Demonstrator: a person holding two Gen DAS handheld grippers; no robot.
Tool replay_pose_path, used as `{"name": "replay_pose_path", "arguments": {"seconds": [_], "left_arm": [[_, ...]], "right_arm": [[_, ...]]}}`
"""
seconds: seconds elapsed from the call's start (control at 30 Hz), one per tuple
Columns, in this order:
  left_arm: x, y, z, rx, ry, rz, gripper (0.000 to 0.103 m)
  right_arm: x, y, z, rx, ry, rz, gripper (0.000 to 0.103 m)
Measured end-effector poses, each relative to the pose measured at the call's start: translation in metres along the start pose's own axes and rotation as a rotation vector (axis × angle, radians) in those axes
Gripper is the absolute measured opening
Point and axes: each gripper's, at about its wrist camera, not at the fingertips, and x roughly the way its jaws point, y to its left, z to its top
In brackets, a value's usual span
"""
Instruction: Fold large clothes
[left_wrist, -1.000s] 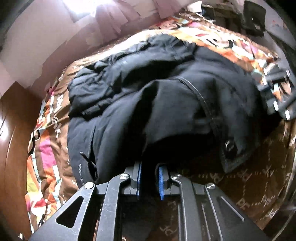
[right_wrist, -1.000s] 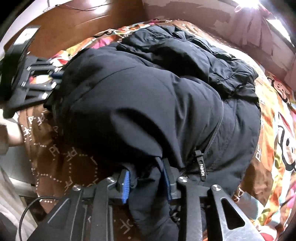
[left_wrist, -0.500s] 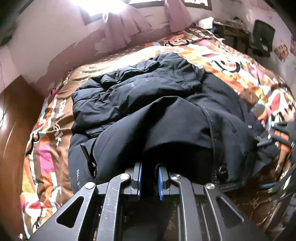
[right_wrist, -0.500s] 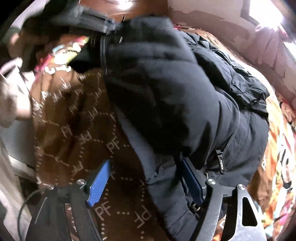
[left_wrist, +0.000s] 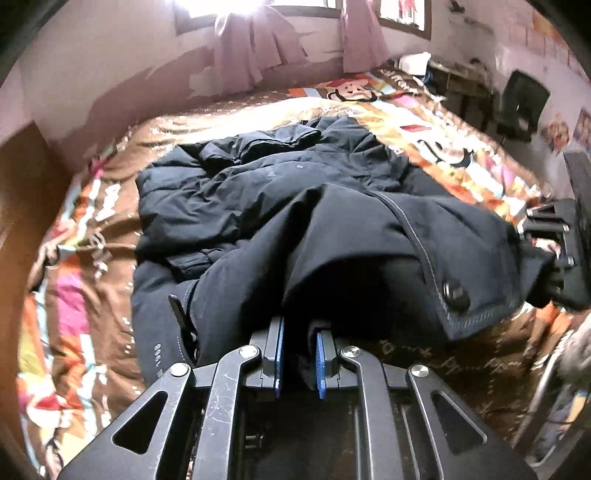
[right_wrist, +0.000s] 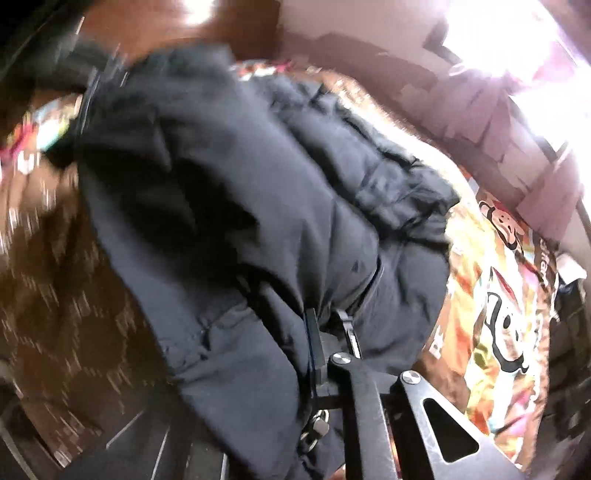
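A large dark navy padded jacket (left_wrist: 280, 206) lies bunched on a bed with a brown and orange cartoon cover (left_wrist: 92, 236). My left gripper (left_wrist: 298, 363) is shut on the jacket's near hem and holds that fold raised. The right gripper shows at the right edge of the left wrist view (left_wrist: 565, 243), against the jacket's other end. In the blurred right wrist view the jacket (right_wrist: 236, 206) drapes over the gripper; only its right finger (right_wrist: 314, 350) shows, the left one is hidden under cloth.
A wooden wardrobe (left_wrist: 22, 206) stands left of the bed. Pink curtains (left_wrist: 258, 44) hang at the far wall under a bright window. A dark chair (left_wrist: 521, 103) and a cluttered desk (left_wrist: 454, 77) are at the far right.
My left gripper has lifted and pulled back with the hem held, so more of the bed shows. My right gripper opened half a second ago and now sits under the jacket cloth.
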Motion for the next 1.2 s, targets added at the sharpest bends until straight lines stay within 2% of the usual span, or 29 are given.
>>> {"name": "replay_pose_path", "arguments": {"seconds": [0.17, 0.3, 0.33, 0.43, 0.57, 0.87, 1.0, 1.1, 1.13, 1.17, 1.2], "left_arm": [[-0.009, 0.008, -0.002, -0.018, -0.020, -0.064, 0.014], [-0.011, -0.003, -0.007, 0.023, -0.020, -0.056, 0.015], [-0.009, -0.010, -0.009, 0.044, -0.010, -0.041, 0.019], [0.001, -0.024, -0.015, 0.088, 0.022, -0.026, 0.040], [0.014, -0.035, -0.024, 0.138, 0.048, 0.011, 0.049], [0.028, -0.060, -0.046, 0.266, 0.054, 0.162, 0.065], [0.044, -0.077, -0.060, 0.390, 0.084, 0.318, 0.065], [0.048, -0.079, -0.067, 0.441, 0.088, 0.372, 0.065], [0.046, -0.077, -0.069, 0.445, 0.080, 0.381, 0.059], [0.044, -0.075, -0.069, 0.448, 0.071, 0.386, 0.045], [0.041, -0.072, -0.070, 0.452, 0.062, 0.395, 0.038]], "right_arm": [[-0.024, -0.041, 0.041, 0.129, -0.119, 0.044, 0.008], [-0.035, -0.069, 0.076, 0.225, -0.182, 0.062, 0.008], [-0.036, -0.075, 0.084, 0.247, -0.193, 0.070, 0.008], [-0.030, -0.085, 0.101, 0.279, -0.193, 0.099, 0.008], [-0.015, -0.088, 0.116, 0.306, -0.167, 0.156, 0.008], [-0.009, -0.093, 0.125, 0.333, -0.172, 0.170, 0.008], [-0.006, -0.102, 0.127, 0.389, -0.168, 0.194, 0.008], [-0.008, -0.101, 0.126, 0.384, -0.170, 0.191, 0.008], [-0.008, -0.102, 0.126, 0.377, -0.171, 0.188, 0.008], [-0.009, -0.101, 0.124, 0.368, -0.174, 0.181, 0.008], [-0.010, -0.101, 0.121, 0.356, -0.178, 0.174, 0.008]]}}
